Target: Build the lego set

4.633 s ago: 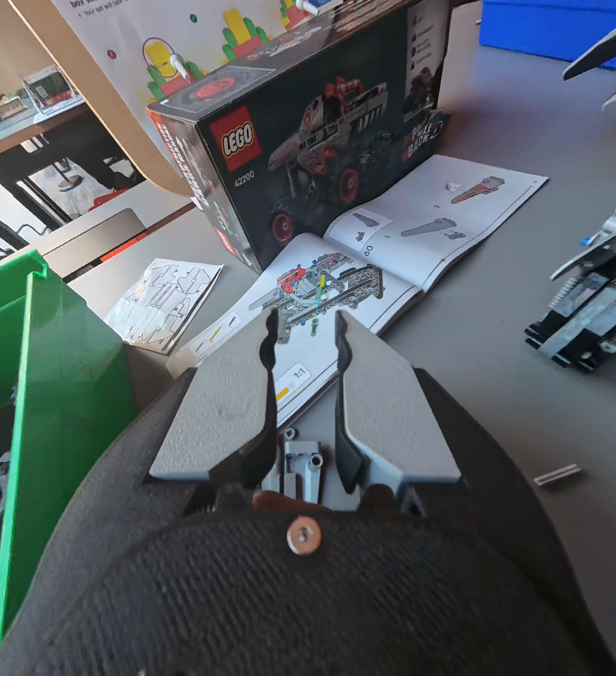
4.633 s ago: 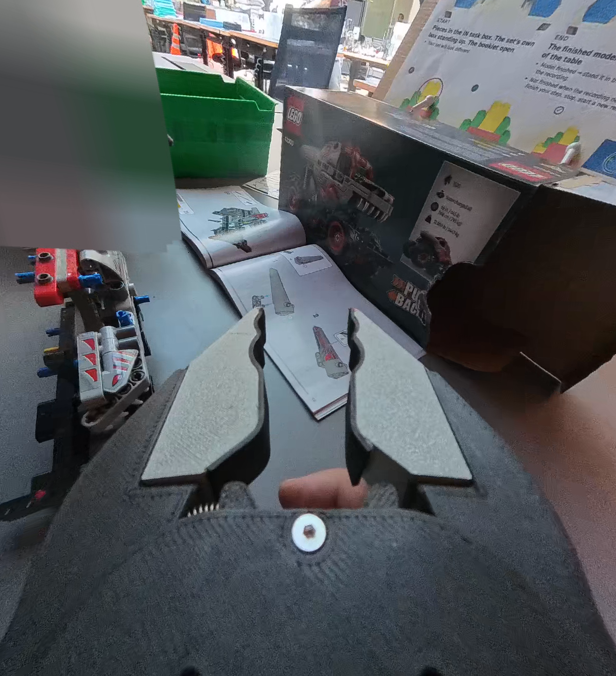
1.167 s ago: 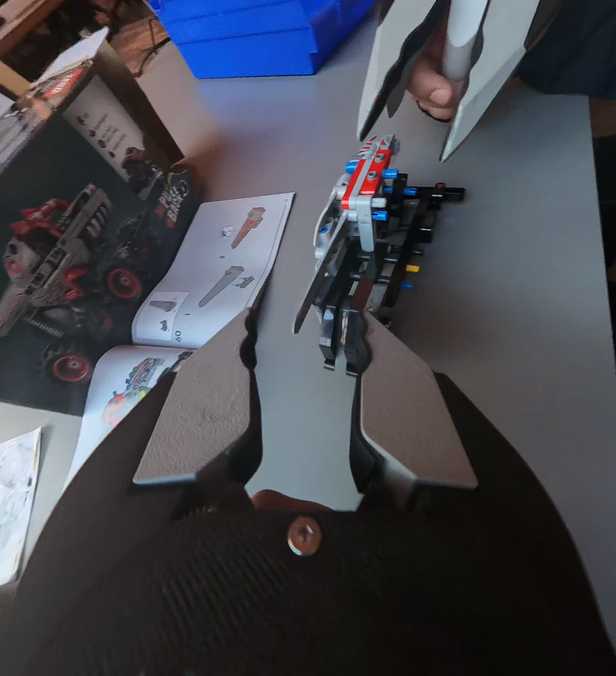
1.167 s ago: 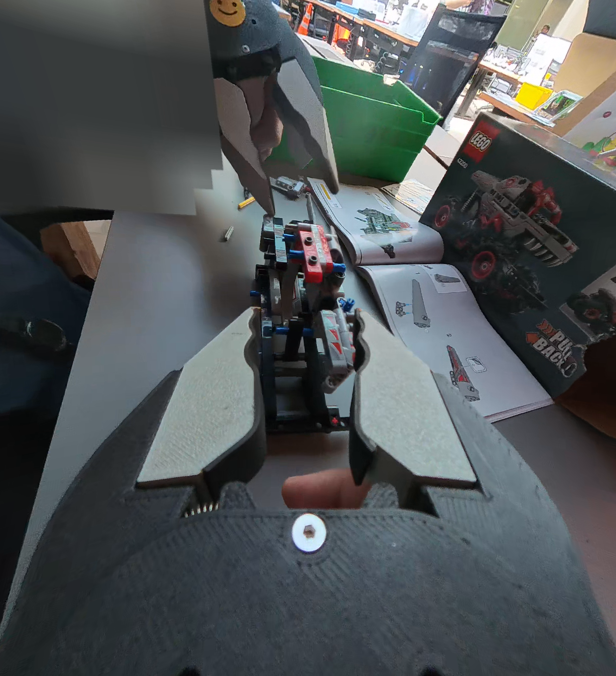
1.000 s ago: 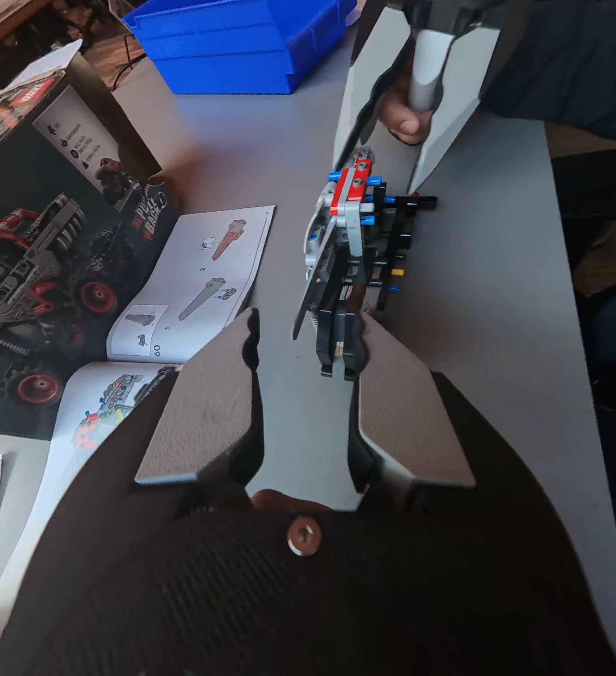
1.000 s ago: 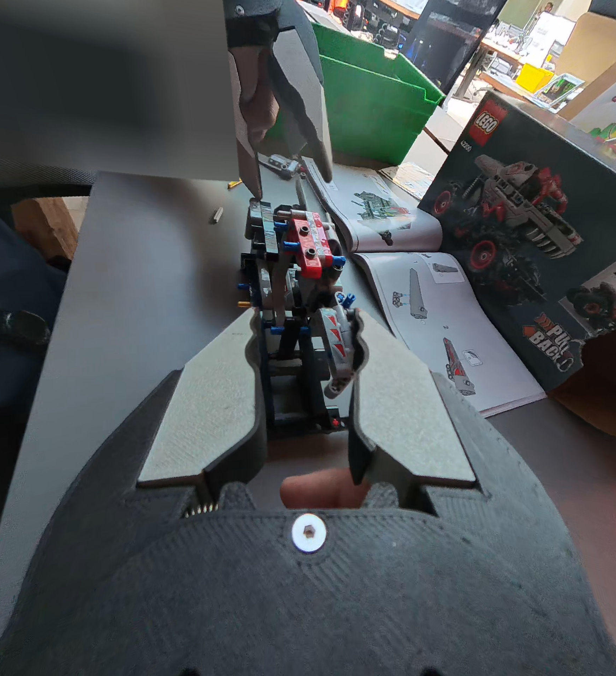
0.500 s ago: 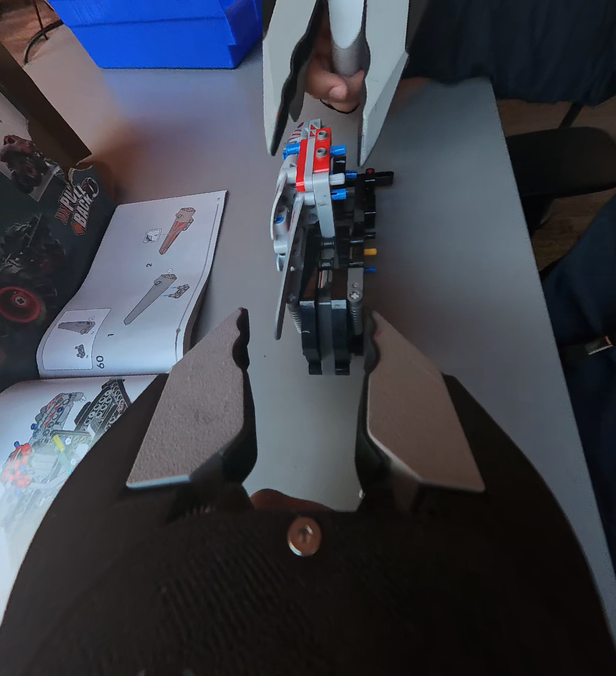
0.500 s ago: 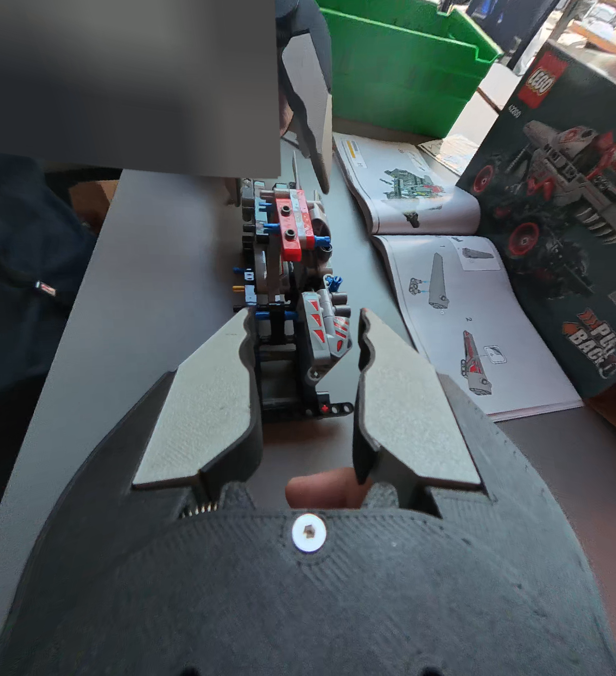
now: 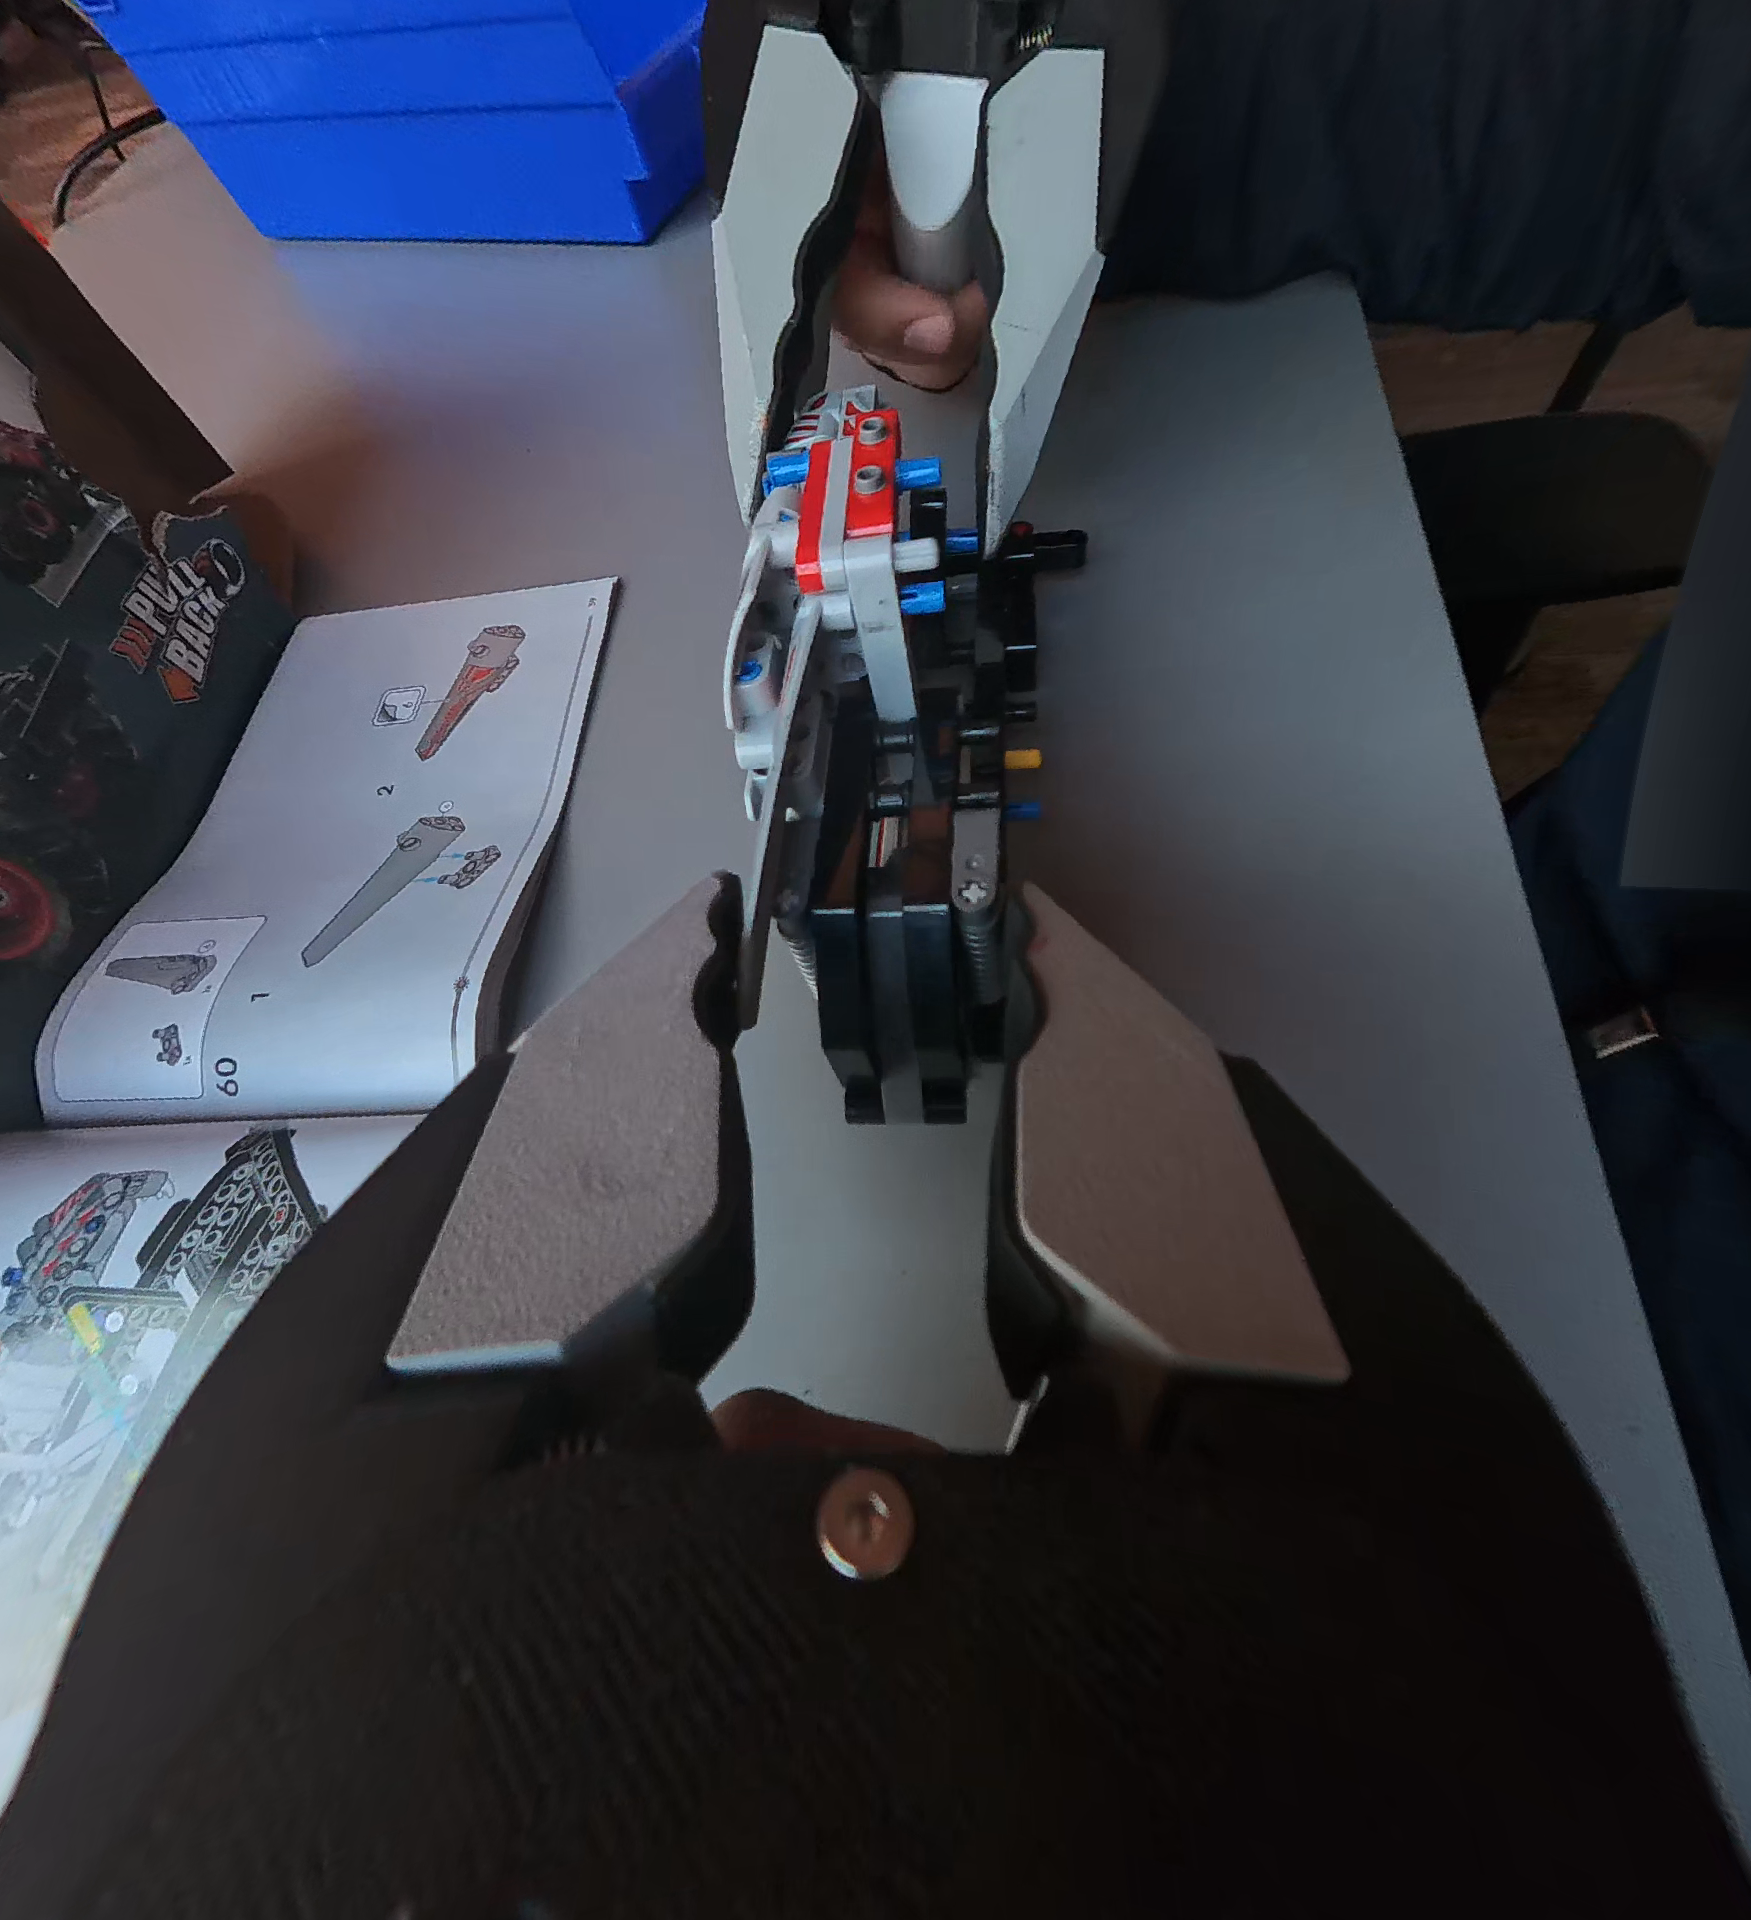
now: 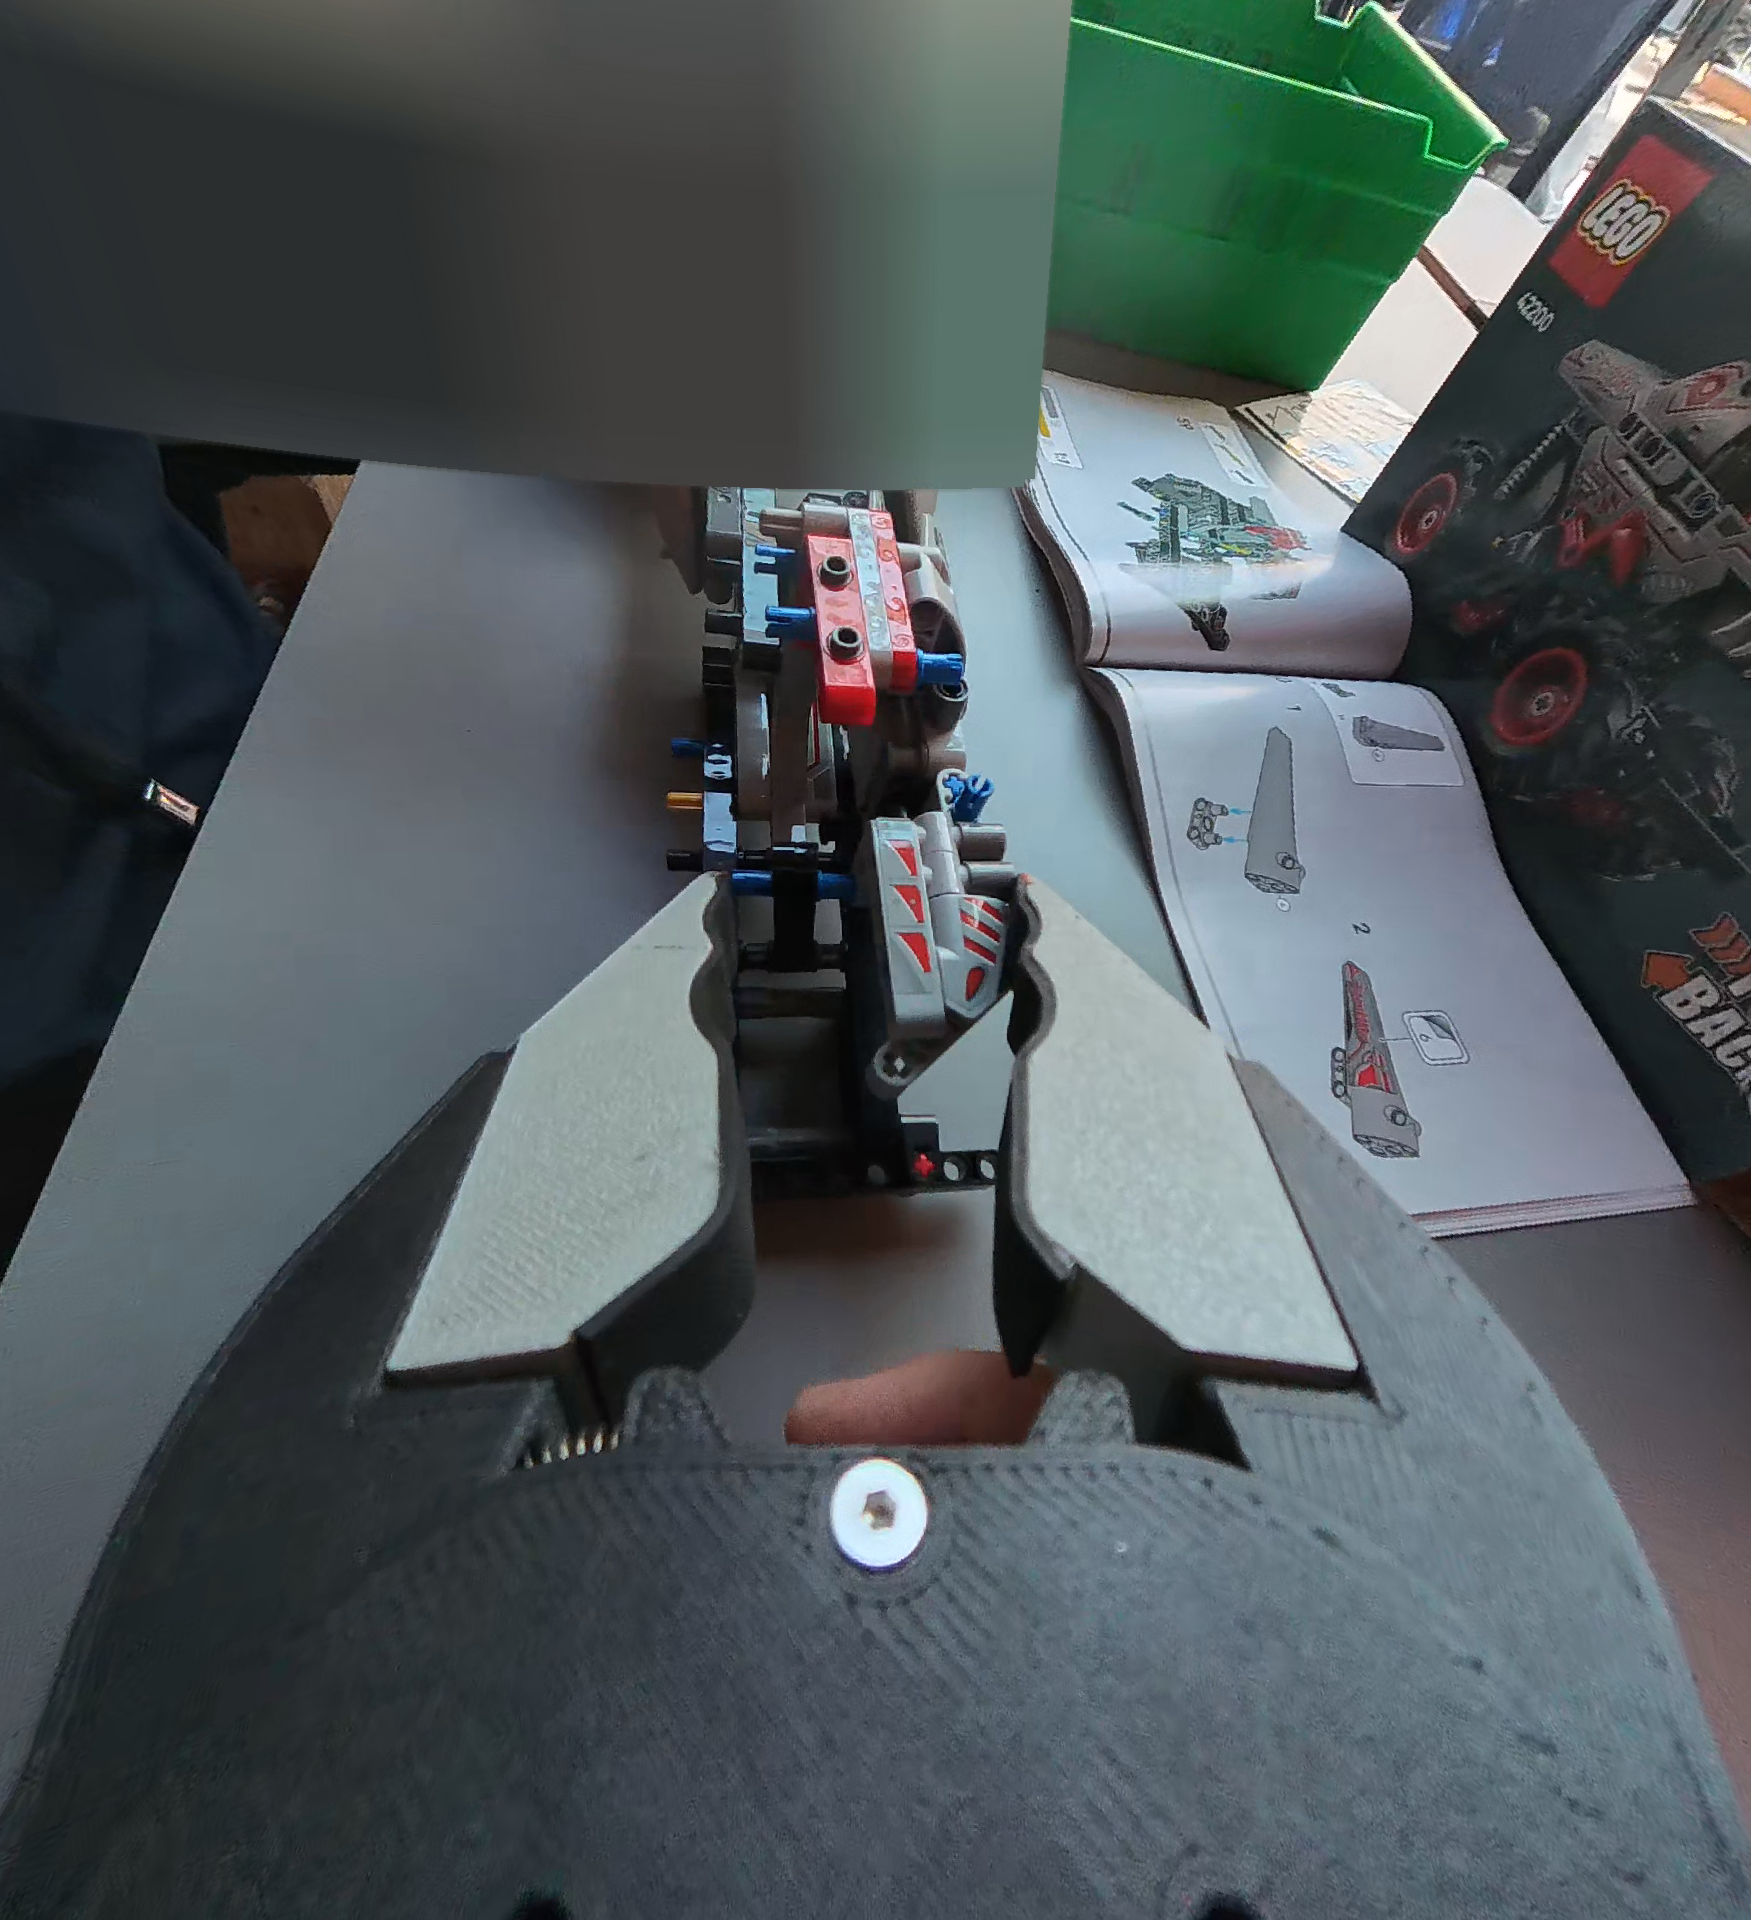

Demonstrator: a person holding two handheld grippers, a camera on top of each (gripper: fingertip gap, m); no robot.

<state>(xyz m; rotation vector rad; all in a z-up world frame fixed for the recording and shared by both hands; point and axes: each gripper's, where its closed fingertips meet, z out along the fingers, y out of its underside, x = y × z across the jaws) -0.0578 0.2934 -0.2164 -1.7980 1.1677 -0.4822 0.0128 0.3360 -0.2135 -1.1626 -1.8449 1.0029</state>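
The partly built Lego truck (image 9: 881,727) has a black frame, grey panels, a red beam and blue pins, and lies on the grey table (image 9: 1214,831). My left gripper (image 9: 873,914) is open, its fingertips on either side of the model's black end. In this view my right gripper (image 9: 871,509) is open too and straddles the red end from the far side. In the right wrist view, my right gripper (image 10: 868,904) straddles the model (image 10: 829,748) at its grey, red-marked panel. A blur patch hides the left gripper there.
The open instruction booklet (image 9: 351,831) (image 10: 1318,935) lies beside the model, with the set's dark box (image 9: 29,707) (image 10: 1629,623) behind it. A blue bin (image 9: 435,125) and a green bin (image 10: 1245,208) stand at the table's ends. A person in dark clothing (image 9: 1681,1143) is at the table's edge. There is about 9 cm between the tips of the two grippers.
Both grippers have closed in on the model from opposite ends and opened wider. Their fingertips now flank the model's ends. The model has not moved.
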